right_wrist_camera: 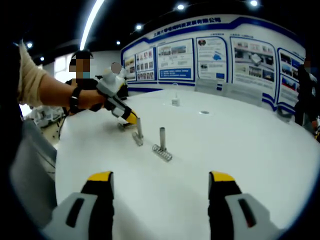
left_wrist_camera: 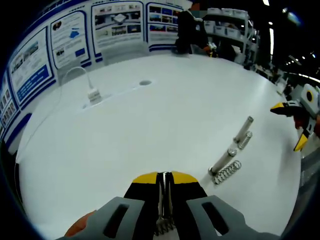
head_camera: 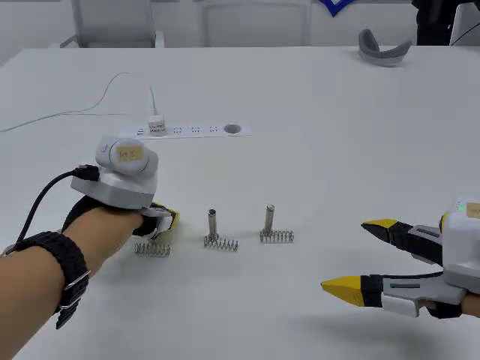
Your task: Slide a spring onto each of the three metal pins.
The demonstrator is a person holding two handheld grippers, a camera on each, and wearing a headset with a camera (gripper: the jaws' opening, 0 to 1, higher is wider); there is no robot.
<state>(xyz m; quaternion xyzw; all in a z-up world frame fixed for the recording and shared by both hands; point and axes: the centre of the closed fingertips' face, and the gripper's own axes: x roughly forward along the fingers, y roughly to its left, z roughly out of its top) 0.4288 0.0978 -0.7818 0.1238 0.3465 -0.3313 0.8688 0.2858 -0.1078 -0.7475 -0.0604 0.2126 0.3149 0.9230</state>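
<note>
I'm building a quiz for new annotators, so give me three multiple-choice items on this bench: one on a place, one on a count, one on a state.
1. Where do the springs beside the standing pins lie? A flat on the table at the pins' feet; B slid over the pins; C stacked together.
2. How many pins stand free on the table? A one; B two; C four.
3. How is the right claw? A open, empty; B shut on a spring; C shut on a pin.
Key: A, the coils lie at the bases; B, two stand upright in the head view; A, its yellow tips are wide apart.
</note>
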